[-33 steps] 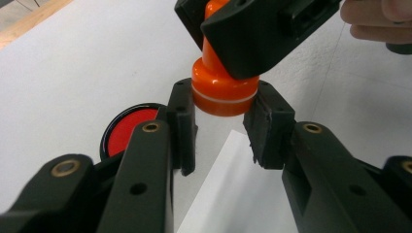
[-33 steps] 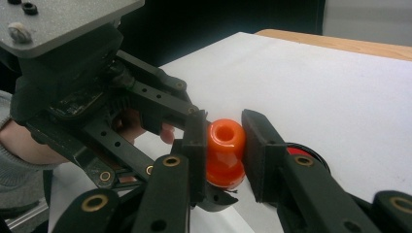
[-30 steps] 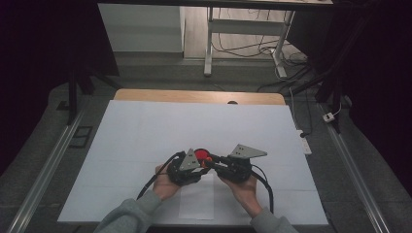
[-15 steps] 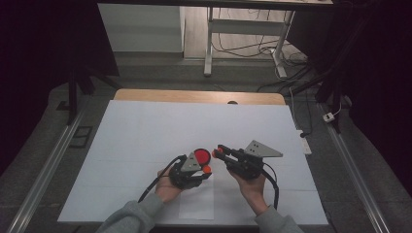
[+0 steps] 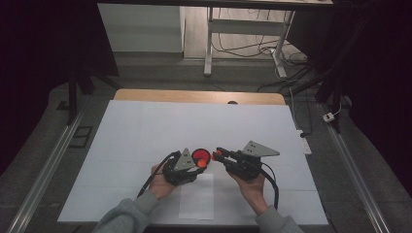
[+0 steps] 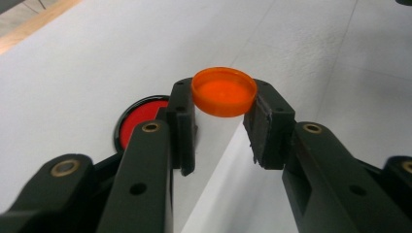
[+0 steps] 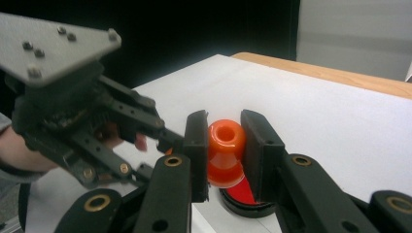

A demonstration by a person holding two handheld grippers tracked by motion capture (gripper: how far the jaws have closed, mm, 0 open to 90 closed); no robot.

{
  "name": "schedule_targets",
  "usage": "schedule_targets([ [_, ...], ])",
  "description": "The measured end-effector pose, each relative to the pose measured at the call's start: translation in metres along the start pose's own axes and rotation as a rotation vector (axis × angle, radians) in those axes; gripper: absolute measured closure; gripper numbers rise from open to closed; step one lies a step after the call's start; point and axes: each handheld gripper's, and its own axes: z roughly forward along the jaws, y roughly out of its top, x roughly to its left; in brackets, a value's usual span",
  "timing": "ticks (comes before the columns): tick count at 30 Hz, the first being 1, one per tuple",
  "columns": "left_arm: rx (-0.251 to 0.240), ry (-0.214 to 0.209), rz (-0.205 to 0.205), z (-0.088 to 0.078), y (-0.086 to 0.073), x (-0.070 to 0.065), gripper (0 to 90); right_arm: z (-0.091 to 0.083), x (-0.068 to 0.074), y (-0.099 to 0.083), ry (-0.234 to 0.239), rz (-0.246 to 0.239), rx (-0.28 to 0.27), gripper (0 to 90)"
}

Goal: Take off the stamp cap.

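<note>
My left gripper (image 6: 221, 124) clamps an orange cap (image 6: 224, 91); my right gripper (image 7: 224, 145) clamps the orange bottle (image 7: 225, 151) above the red disc (image 7: 241, 193). I judge unscrewing done; next, set both down apart.

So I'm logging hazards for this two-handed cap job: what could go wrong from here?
The left gripper pinches the orange cap only by its rim at the very tips, so it could pop out or tilt. The right gripper clamps the small orange bottle by its rounded neck; a twist might let it slip. Both hang just above the red disc, so a dropped part could bounce off it and roll across the white table.
</note>
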Motion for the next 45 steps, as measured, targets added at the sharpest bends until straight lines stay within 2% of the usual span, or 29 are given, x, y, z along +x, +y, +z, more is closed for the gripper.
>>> schedule_targets([
  [6, -0.007, 0.023, -0.011, -0.012, -0.007, 0.008, 65.1, 0.0, 0.0, -0.001, 0.003, 0.004, -0.001, 73.0],
  [15, -0.01, 0.035, -0.028, -0.027, -0.016, 0.015, 65.0, 0.001, -0.001, -0.001, -0.005, -0.001, -0.001, 73.0],
  [25, 0.009, 0.059, -0.064, -0.043, -0.028, 0.023, 65.0, -0.001, -0.002, -0.001, -0.014, -0.002, -0.007, 72.9],
  [36, 0.02, 0.105, -0.14, -0.072, -0.057, 0.031, 65.0, -0.001, -0.003, 0.0, -0.02, -0.003, -0.007, 72.8],
  [45, 0.011, 0.126, -0.195, -0.092, -0.076, 0.031, 65.0, 0.0, -0.004, -0.001, -0.019, -0.002, -0.002, 72.8],
])
